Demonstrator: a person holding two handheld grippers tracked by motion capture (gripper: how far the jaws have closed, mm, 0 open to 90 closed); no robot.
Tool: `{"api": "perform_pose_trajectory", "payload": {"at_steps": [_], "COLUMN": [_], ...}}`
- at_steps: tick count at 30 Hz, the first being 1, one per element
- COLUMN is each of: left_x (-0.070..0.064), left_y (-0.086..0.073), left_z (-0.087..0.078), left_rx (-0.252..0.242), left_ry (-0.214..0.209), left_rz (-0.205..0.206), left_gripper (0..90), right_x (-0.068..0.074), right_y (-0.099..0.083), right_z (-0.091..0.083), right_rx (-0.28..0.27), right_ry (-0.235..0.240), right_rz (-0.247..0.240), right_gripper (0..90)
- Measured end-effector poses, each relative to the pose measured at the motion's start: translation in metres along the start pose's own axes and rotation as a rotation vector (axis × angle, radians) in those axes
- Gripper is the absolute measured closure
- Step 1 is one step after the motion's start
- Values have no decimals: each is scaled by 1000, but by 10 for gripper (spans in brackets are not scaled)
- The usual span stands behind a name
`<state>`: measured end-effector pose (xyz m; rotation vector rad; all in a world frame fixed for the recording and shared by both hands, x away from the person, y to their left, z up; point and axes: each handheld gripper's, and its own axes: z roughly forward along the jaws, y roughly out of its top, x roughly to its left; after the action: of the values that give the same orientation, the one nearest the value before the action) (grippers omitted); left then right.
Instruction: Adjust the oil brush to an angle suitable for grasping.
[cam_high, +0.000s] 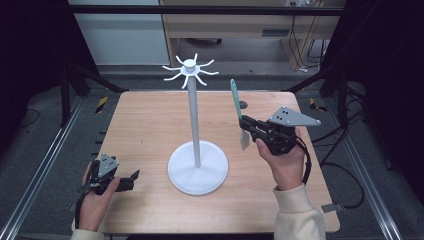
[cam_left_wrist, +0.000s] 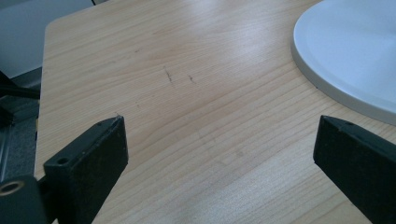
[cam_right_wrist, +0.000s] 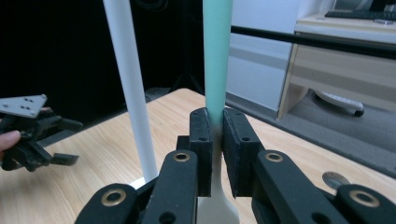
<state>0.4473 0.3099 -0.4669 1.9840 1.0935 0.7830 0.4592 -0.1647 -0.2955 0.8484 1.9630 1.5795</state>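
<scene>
A white hanger stand (cam_high: 194, 115) with a round base (cam_high: 198, 169) and several hooks at its top (cam_high: 190, 71) rises from the middle of the wooden table (cam_high: 145, 125). My right gripper (cam_high: 246, 125), held to the right of the pole, is shut on a spatula (cam_high: 237, 107) with a teal handle and a pale blade, held upright. The right gripper view has the teal handle (cam_right_wrist: 217, 56) pinched between the jaws, with the pole (cam_right_wrist: 131, 88) behind it. My left gripper (cam_high: 134, 176) rests low at the table's front left, open, with bare wood between its fingers (cam_left_wrist: 93, 154).
The stand's base edge (cam_left_wrist: 345, 51) lies just right of my left gripper. A small dark round mark (cam_high: 243, 104) sits on the table behind the spatula. Black frame bars and a metal rail (cam_high: 45, 165) border the table; a desk (cam_high: 225, 25) stands beyond.
</scene>
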Motion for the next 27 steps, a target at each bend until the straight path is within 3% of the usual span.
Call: {"api": "perform_pose_trajectory", "payload": {"at_steps": [16,27], "left_x": [2,-1], "left_y": [-1,0], "left_z": [-2,-1], "left_rx": [-2,5], "left_ry": [-2,7], "left_rz": [-5,8], "left_gripper": [27,27], "right_x": [12,33], "right_y": [14,22], "right_z": [-7,-14], "right_rx": [-57,-83], "right_ry": [14,57], "right_rz": [-20,-69], "right_gripper": [826,825]}}
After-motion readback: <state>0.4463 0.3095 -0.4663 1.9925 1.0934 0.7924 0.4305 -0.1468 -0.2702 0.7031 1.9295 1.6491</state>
